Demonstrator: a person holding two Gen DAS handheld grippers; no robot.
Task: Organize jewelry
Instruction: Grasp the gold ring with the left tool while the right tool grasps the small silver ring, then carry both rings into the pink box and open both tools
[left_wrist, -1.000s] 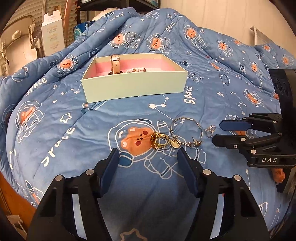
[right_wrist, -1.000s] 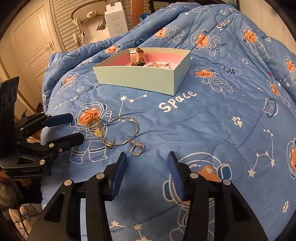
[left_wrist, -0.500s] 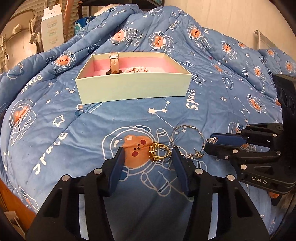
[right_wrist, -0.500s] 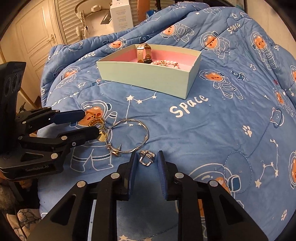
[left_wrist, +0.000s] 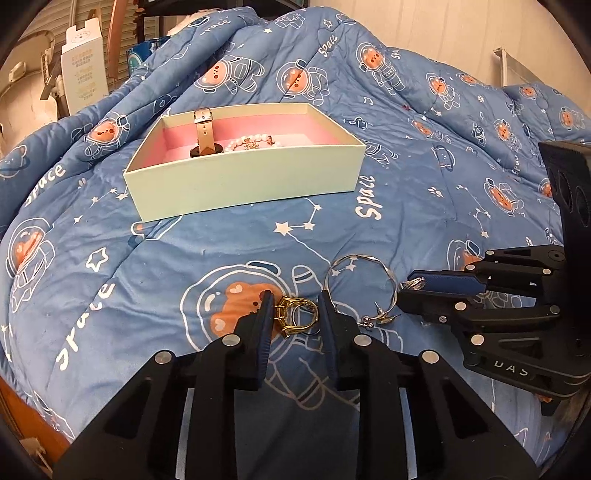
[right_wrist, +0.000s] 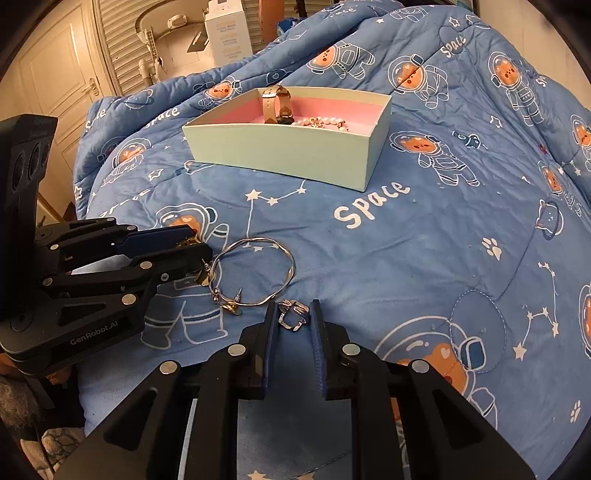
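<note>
A pale green box (left_wrist: 243, 184) with pink lining holds a beige watch (left_wrist: 204, 129) and a pearl bracelet (left_wrist: 251, 142); it also shows in the right wrist view (right_wrist: 288, 151). On the blue quilt, my left gripper (left_wrist: 295, 314) has its fingers closed in around a gold ring (left_wrist: 295, 315). My right gripper (right_wrist: 293, 319) has its fingers closed in around a small silver ring (right_wrist: 293, 316). A thin silver bangle (left_wrist: 360, 288) with an earring (left_wrist: 380, 319) lies between the two grippers.
The blue astronaut quilt (left_wrist: 406, 110) is rumpled and rises behind the box. A white carton (left_wrist: 79, 70) stands at the far left. A door and shutters (right_wrist: 74, 62) are beyond the bed.
Both grippers have moved forward and down and narrowed, the left around the gold ring and the right around the silver ring. The box and bangle have not moved.
</note>
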